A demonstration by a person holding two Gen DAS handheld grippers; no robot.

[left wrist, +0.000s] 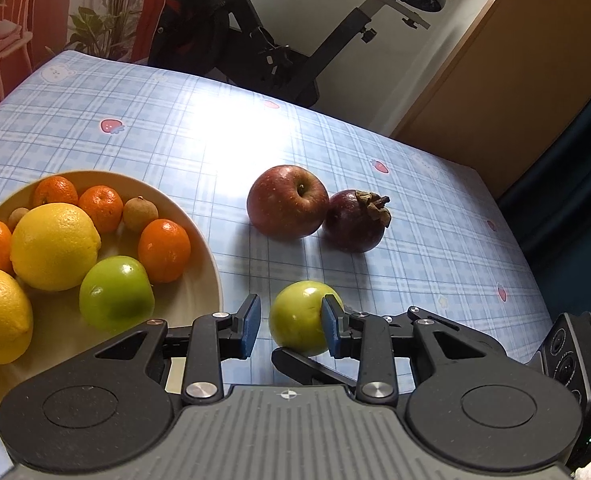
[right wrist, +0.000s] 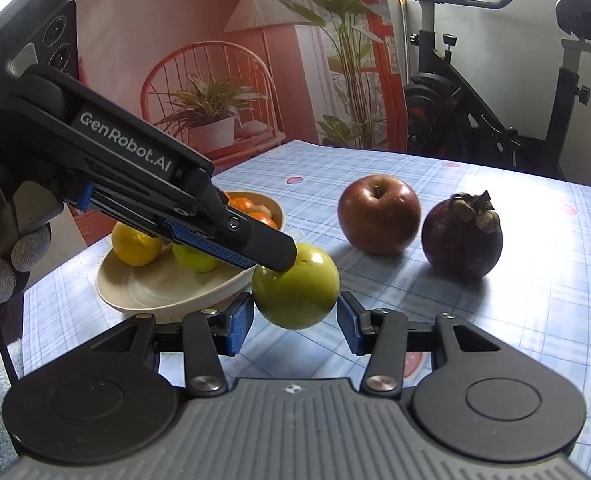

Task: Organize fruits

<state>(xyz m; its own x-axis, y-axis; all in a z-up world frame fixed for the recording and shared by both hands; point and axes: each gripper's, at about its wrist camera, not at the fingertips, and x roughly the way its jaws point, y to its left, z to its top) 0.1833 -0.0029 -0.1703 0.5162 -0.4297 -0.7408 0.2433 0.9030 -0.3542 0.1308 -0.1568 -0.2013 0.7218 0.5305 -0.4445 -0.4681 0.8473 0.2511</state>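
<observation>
A green apple (left wrist: pixel 297 320) (right wrist: pixel 297 290) lies on the table just right of the cream bowl (left wrist: pixel 199 248) (right wrist: pixel 155 288). My left gripper (left wrist: pixel 291 326) is open around it; its right pad touches the apple, the left pad stands off. My right gripper (right wrist: pixel 295 322) is open, its blue pads either side of the same apple without clear contact. The left gripper's finger (right wrist: pixel 255 246) reaches over the apple's top in the right wrist view. A red apple (left wrist: pixel 287 202) (right wrist: pixel 379 214) and a dark mangosteen (left wrist: pixel 355 220) (right wrist: pixel 461 234) lie beyond, touching.
The bowl holds two lemons (left wrist: pixel 53 246), a second green apple (left wrist: pixel 115 292), several oranges (left wrist: pixel 163 250) and small brown fruits (left wrist: pixel 140 213). The blue checked tablecloth (left wrist: pixel 175 132) covers the table. An exercise bike (left wrist: pixel 279 40) stands behind the table's far edge.
</observation>
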